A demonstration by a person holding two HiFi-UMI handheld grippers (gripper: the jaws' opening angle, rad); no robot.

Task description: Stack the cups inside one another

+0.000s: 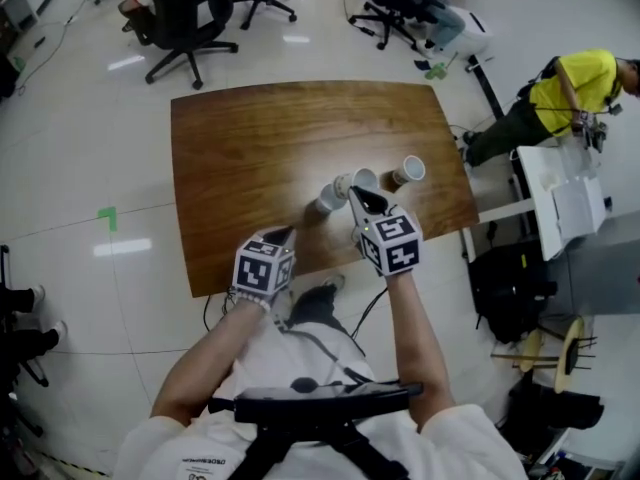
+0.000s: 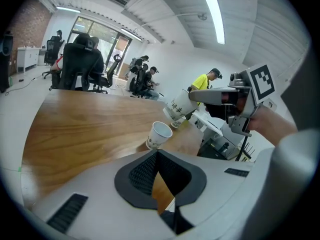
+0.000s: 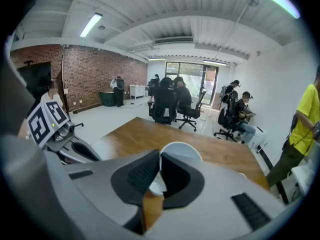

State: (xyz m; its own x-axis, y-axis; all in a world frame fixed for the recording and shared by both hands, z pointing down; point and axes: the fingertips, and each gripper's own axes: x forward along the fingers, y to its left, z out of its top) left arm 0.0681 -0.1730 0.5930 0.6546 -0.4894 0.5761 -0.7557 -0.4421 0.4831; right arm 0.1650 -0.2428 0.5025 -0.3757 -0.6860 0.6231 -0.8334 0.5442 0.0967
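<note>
One cup (image 2: 179,104) pinched by right claw (image 3: 159,159) above table (image 1: 250,138); left claw (image 2: 156,153) clenched, empty.

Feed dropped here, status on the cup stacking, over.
Right gripper shut on cup, held off table. Left gripper shut, empty. Two more cups on table, nothing blocking.

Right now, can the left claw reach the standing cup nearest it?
Probably yes: only bare table separates the left claw from that standing cup; the right claw holds another cup raised clear.
</note>
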